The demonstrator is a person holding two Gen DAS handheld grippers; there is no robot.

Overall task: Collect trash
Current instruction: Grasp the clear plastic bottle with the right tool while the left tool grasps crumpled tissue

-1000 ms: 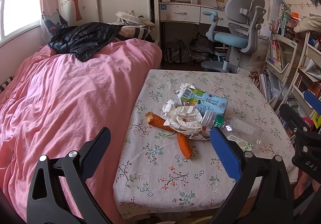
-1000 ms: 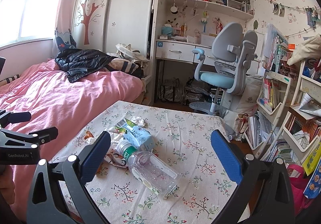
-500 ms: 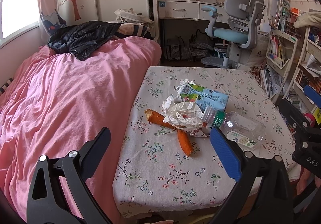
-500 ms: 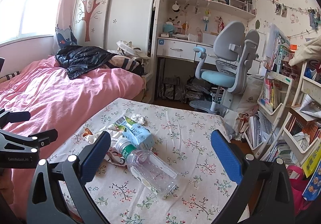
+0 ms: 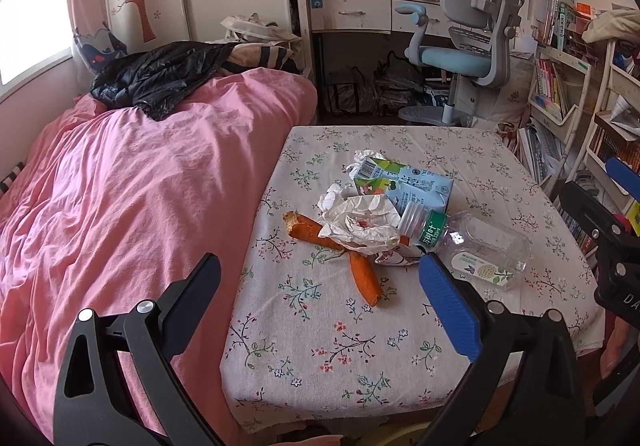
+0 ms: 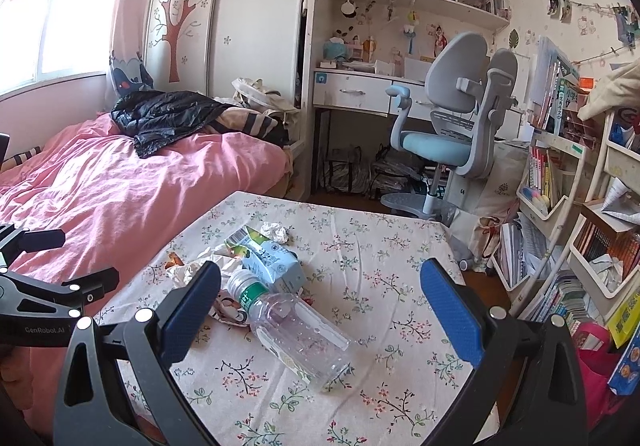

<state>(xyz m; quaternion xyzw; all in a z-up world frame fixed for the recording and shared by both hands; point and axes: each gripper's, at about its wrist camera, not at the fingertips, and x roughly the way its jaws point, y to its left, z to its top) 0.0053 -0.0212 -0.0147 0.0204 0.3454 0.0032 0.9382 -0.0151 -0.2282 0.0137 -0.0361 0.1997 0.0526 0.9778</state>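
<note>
Left wrist view had the whole trash pile sitting ahead of my left claw (image 5: 320, 282), roughly between its spread jaws, on the flowery bench (image 5: 320, 358). Both claws were wide open and holding nothing; the right claw (image 6: 320, 286) hung above the near part of the bench with the plastic bottle (image 6: 296, 330) lying just ahead of it, a bit toward its left finger.

Handling guesses: the bottle looked empty and clear, so I'd call it light, springy and slick. It'd probably squirt out of a pinch on the fat body, so I'd go for the neck by the green label band, or squeeze across the middle and let it crush a little. Its long axis ran diagonally in the right wrist view, cap end pointing away and left into the pile, base toward the claw and right.

The milk carton (image 5: 404, 186) lay on its side beyond the bottle's cap; stiff-ish card, easy to pinch across the flat faces. The crumpled wrapper (image 5: 364, 222) was soft and weightless, grab anywhere. It sat on top of the carrot pieces (image 5: 362, 278), which looked firm and heaviest of the lot. One piece pointed toward the left claw, the other ran off to its left under the paper.
</note>
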